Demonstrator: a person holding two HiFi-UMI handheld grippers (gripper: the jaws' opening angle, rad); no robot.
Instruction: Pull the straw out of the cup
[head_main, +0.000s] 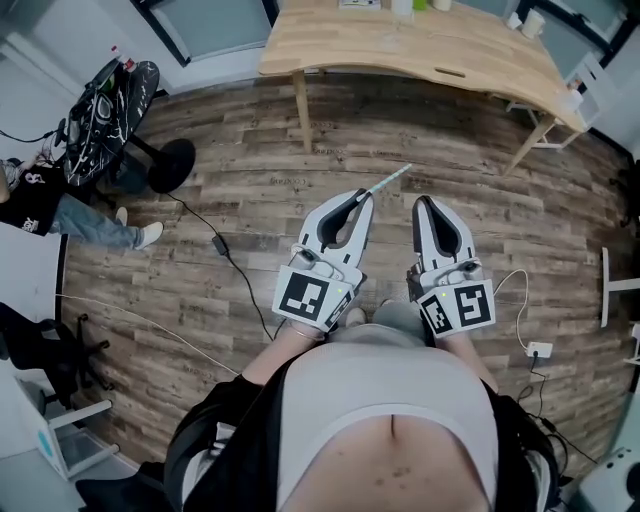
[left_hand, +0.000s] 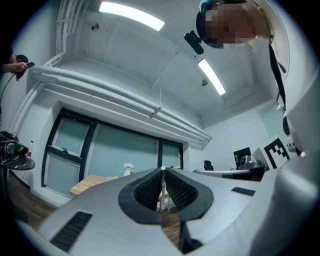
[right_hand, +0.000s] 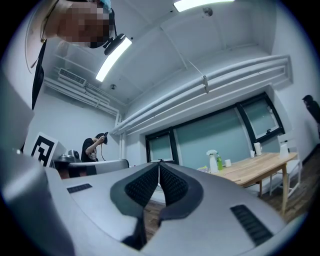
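Note:
My left gripper (head_main: 362, 197) is shut on a thin pale straw (head_main: 390, 180), which sticks out past its tips over the wooden floor. In the left gripper view the straw (left_hand: 162, 181) shows as a narrow pale strip pinched between the ribbed pads (left_hand: 149, 190). My right gripper (head_main: 424, 201) is held beside it, close to my belly, shut with nothing between its jaws; the right gripper view shows its tips (right_hand: 159, 163) meeting. Small white cups (head_main: 533, 22) stand on the far wooden table (head_main: 440, 50), well away from both grippers.
The table's legs (head_main: 301, 108) stand ahead. A round black stool (head_main: 172, 165) and a cluttered black chair (head_main: 105, 105) are at the left, beside a seated person's legs (head_main: 95, 225). Cables (head_main: 225, 255) and a power strip (head_main: 540, 350) lie on the floor. A spray bottle (right_hand: 213, 161) stands on the table.

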